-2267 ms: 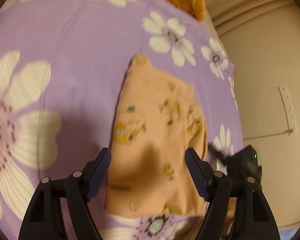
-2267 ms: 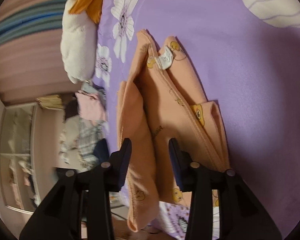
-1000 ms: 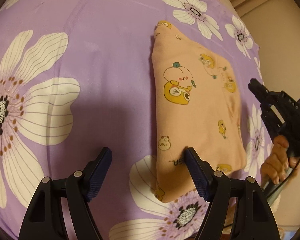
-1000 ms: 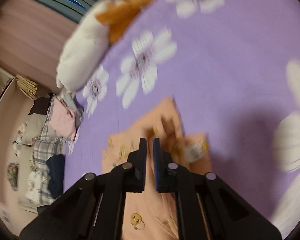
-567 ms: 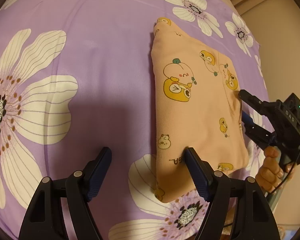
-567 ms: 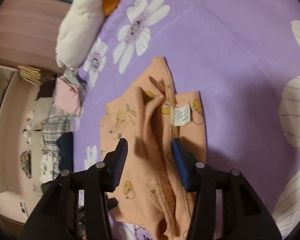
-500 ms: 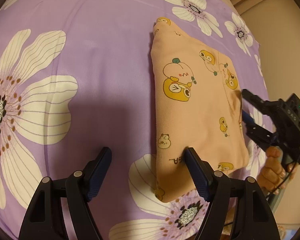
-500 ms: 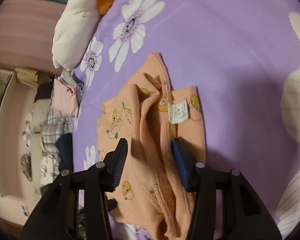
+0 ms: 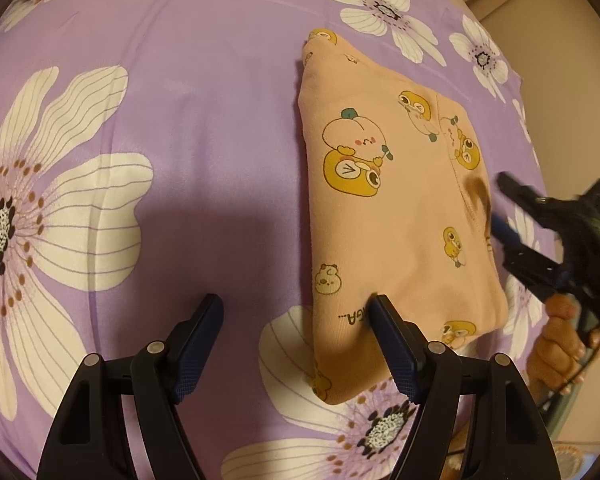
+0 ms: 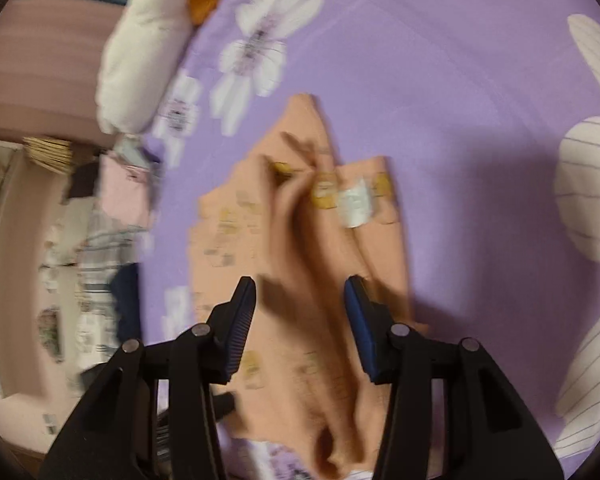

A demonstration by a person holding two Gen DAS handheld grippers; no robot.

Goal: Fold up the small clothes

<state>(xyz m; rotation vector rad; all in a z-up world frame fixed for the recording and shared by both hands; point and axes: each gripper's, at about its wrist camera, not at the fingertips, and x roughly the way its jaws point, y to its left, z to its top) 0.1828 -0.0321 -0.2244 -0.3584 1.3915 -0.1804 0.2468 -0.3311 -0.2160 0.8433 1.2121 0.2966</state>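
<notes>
Since a second ago our right gripper (image 10: 300, 312) has dropped toward the peach garment (image 9: 384, 208), and its jaws, then nearly together, have just been opening; they now stand apart over the rumpled layers at the garment's near edge, pinching nothing. Our left gripper (image 9: 296, 332) has kept its place, jaws wide apart and empty, its right finger (image 9: 392, 340) just over the garment's near left corner, the other over bare sheet.

The garment lies folded into a rough rectangle on the purple flowered bedsheet (image 9: 180, 100). Seen from the left wrist, its top face is smooth. Seen from the right wrist, the open side shows loose ridges and a white label (image 10: 354, 204) beyond the jaws, though that view is blurred.

We judge that we are between folds: one is laid, and the right gripper is lining up a fresh hold. The next move calls for closing on all the loose layers together, so none slips out when we carry them over.

Beyond the garment, a white and orange plush toy (image 10: 140, 48) lies at the sheet's far edge.
</notes>
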